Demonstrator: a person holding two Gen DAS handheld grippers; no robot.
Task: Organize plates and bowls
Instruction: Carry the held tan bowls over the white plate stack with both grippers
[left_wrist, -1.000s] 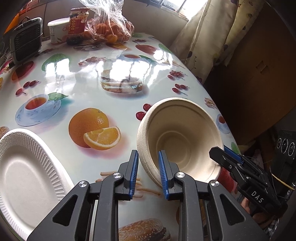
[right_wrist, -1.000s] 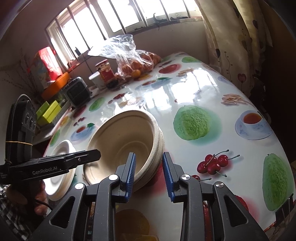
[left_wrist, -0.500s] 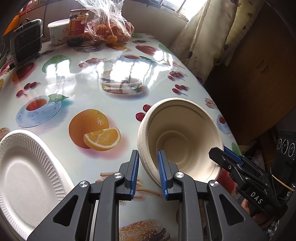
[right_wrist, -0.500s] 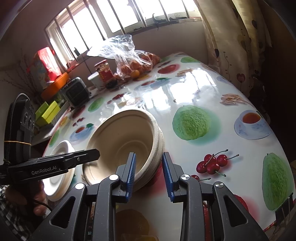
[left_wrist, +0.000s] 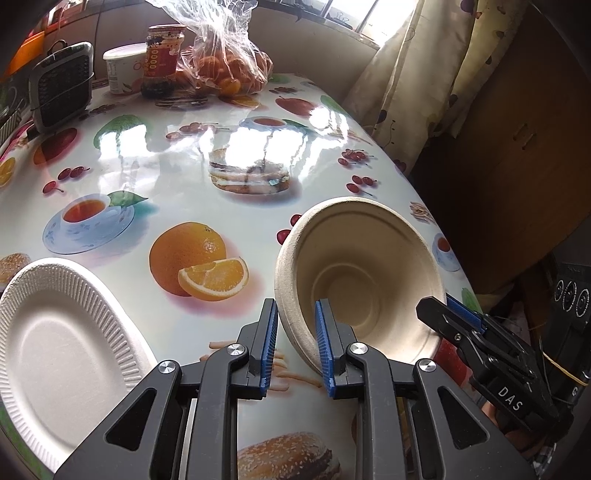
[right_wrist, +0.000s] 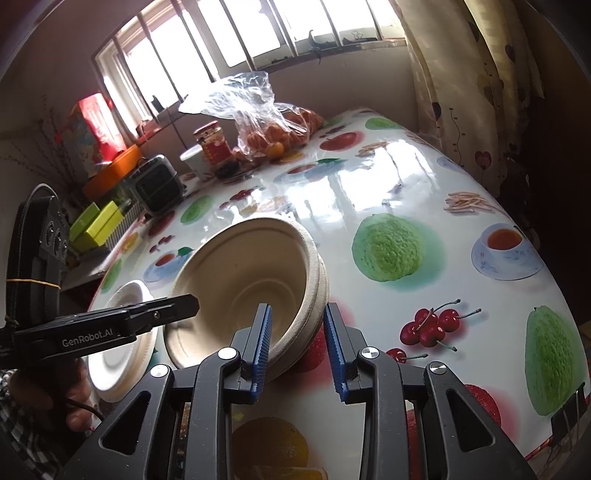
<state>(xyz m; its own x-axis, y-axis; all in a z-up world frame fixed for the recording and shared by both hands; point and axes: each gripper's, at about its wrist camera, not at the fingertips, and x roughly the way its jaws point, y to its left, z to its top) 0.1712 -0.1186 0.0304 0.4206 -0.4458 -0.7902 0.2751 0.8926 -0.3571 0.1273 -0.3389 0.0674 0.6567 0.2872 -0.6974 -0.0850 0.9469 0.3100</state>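
A round table (left_wrist: 258, 147) under a glossy fruit-print oilcloth fills most of the room in front of me. Near its close edge a stack of tan pulp bowls (left_wrist: 362, 273) stands tipped up on its side, mouth facing the person, with the layered rims showing in the right wrist view (right_wrist: 317, 280). Both claws hold it. The left gripper (left_wrist: 295, 339) pinches the rim's near-left wall, one blue pad inside and one outside, jaws narrow. The right gripper (right_wrist: 297, 343) clamps the stacked rims on the opposite side in the same way, also narrow. To the left of the bowls a white ridged paper plate (left_wrist: 55, 347) lies flat on the cloth, apart from them. At the far end sit a plastic bag of oranges (left_wrist: 229, 70), a red-labelled jar (left_wrist: 162, 59) and a white tub (left_wrist: 123, 70).
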